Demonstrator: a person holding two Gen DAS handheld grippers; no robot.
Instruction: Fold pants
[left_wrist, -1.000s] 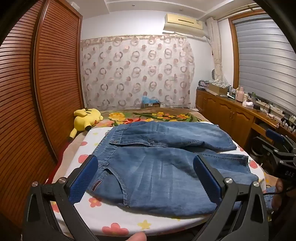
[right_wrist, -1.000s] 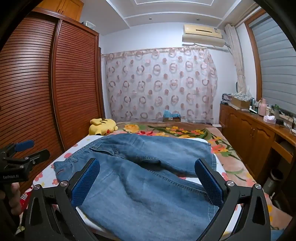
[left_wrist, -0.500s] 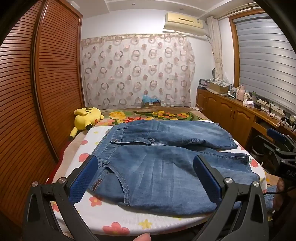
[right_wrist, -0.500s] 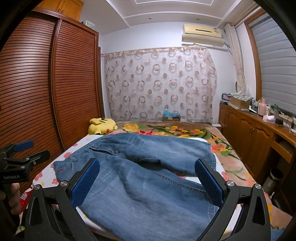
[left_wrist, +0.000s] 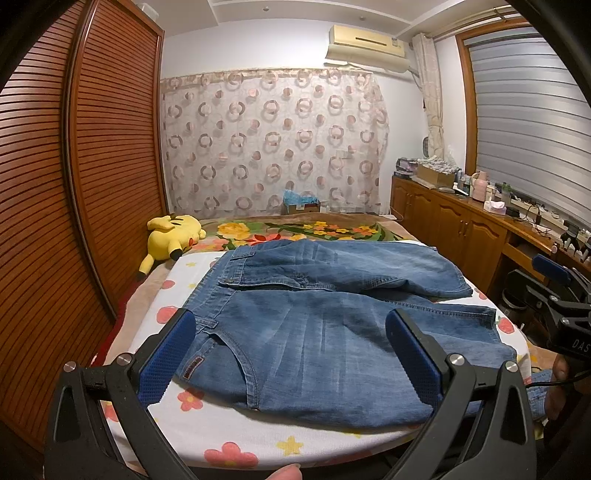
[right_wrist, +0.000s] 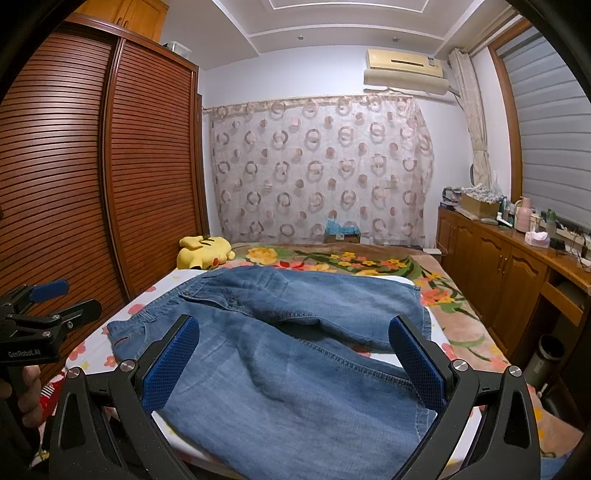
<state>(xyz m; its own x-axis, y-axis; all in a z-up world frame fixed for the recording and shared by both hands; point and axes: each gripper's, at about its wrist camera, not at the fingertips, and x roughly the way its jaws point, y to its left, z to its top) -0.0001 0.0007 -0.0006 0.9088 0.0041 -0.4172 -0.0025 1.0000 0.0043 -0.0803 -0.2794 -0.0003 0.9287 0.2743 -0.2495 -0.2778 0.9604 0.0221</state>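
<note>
Surface: bed w/ white flower-print sheet (left_wrist: 229, 435); floral blanket (left_wrist: 295, 230) behind it; yellow plush toy (left_wrist: 173, 236) at far left edge. Room: slatted wood wardrobe (left_wrist: 74, 184) on left; circle-print curtain (left_wrist: 273, 140) on back wall; AC unit (left_wrist: 365, 40) above; wood cabinets (left_wrist: 454, 225) on right. Denim pants (left_wrist: 325, 321) lie flat on sheet, waistband to left, legs to right. Left gripper (left_wrist: 291, 350) and right gripper (right_wrist: 293, 358) both hover near bed edge, jaws wide apart, nothing held. Vs. 1.0 s ago: pants unmoved; both views approx. unchanged, slight drift only.
</note>
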